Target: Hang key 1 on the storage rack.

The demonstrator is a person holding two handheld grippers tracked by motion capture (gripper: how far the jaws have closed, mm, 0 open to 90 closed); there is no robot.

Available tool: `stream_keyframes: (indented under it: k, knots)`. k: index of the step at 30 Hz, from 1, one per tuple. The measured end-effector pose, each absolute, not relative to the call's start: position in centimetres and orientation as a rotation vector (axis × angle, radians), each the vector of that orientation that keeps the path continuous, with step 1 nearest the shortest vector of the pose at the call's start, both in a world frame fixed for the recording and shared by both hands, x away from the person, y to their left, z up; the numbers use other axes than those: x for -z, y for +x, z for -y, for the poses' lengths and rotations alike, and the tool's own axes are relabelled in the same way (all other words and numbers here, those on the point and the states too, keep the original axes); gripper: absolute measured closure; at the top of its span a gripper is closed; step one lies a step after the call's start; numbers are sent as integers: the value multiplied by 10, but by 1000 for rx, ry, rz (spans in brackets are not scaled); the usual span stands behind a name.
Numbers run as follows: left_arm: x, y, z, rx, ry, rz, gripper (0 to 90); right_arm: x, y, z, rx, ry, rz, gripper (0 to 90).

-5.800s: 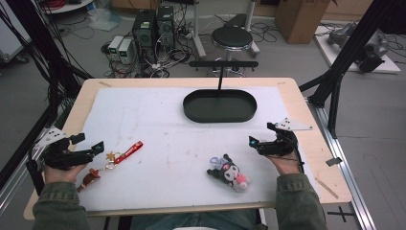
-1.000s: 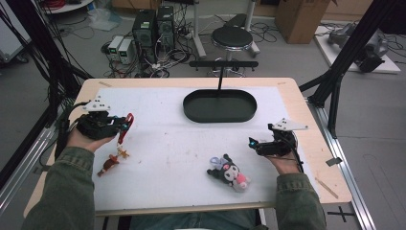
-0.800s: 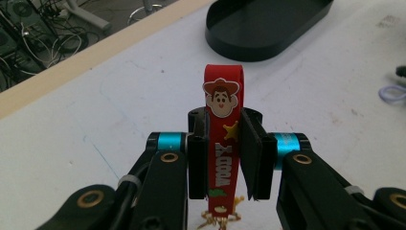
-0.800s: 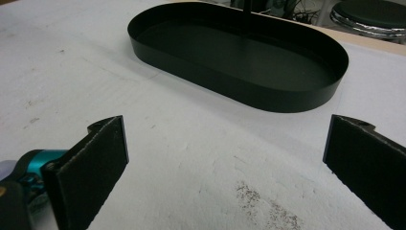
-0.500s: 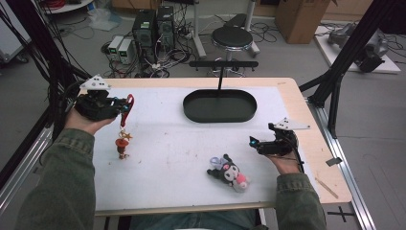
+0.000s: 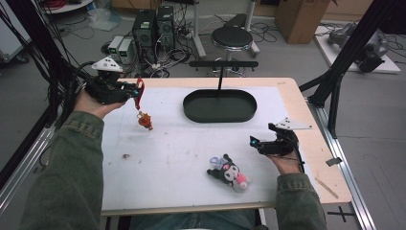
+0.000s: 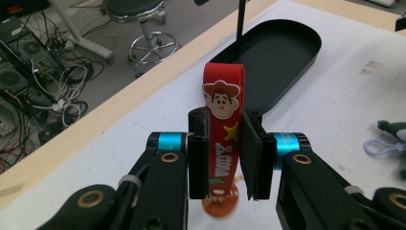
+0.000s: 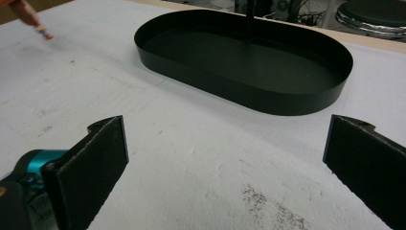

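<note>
Left gripper [image 6: 133,91] clamped on red strap keychain [image 7: 223,120], now lifted off the mat and carried far-left, charm [image 6: 145,120] dangling. Transfer toward black tray [image 6: 219,116] likely next. Right gripper [image 6: 257,142] spread apart, idle near plush toy [image 6: 229,172].

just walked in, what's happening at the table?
A person works two handheld grippers over a white-covered table. The left gripper is shut on a red keychain strap, held up in the air at the table's far left; its small orange charm dangles below. The black oval tray at the far middle is empty. The right gripper rests open near the right edge, holding nothing. A black plush toy lies on the table between it and the near edge, untouched.
</note>
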State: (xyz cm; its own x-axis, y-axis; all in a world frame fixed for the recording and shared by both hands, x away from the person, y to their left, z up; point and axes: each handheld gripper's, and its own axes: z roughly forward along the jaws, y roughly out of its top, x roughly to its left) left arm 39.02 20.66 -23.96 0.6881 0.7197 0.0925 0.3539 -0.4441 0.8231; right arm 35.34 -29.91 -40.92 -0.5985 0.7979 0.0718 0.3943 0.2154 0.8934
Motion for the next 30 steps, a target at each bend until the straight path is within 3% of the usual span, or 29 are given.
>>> stream_keyframes:
  k: [18, 30]
  knots:
    - [213, 436, -139, -550, 2080, -712, 745, 410, 355, 299, -1382, 1099, -2100, 4]
    - [215, 468, -133, -569, 2016, -766, 746, 410, 354, 302, -1391, 1106, -2091, 4]
